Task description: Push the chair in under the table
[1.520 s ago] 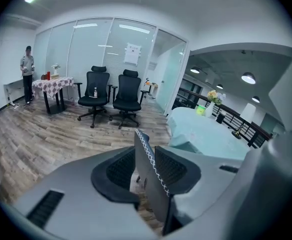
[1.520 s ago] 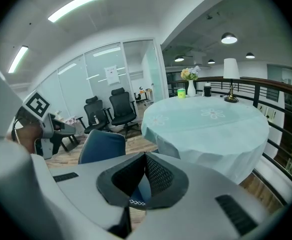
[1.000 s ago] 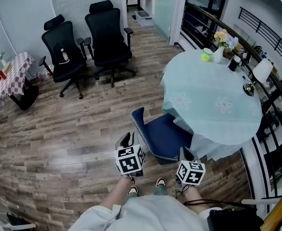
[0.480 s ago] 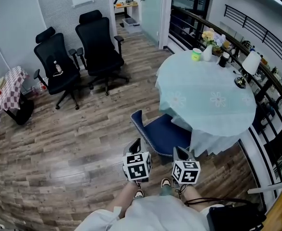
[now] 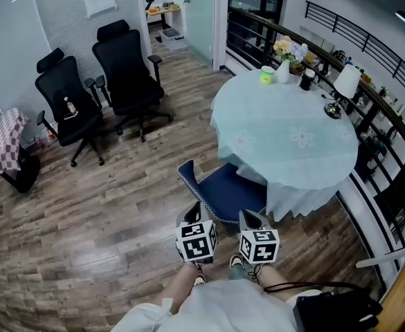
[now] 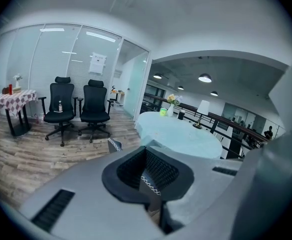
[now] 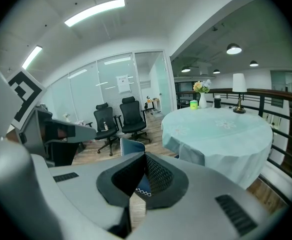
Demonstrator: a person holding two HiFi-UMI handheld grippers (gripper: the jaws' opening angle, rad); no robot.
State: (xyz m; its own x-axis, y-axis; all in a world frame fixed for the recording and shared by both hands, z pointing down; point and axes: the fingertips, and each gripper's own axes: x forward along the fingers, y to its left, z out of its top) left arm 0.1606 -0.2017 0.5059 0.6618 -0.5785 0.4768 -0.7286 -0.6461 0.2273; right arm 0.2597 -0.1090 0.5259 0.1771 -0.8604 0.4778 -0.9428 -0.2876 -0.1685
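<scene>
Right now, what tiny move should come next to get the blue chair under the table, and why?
Probably a short push forward, toward the table, with both grippers. The blue chair has its seat only partly under the table, and its back sticks out. The left gripper and right gripper, fingers shut, sit just behind that back. I cannot tell whether they touch it.

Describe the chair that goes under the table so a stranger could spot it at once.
Find the big round table covered with a pale blue cloth. A dark blue chair stands at its near edge, its seat meeting the hanging cloth. It is the only blue one; the two office chairs by the far wall are black.
</scene>
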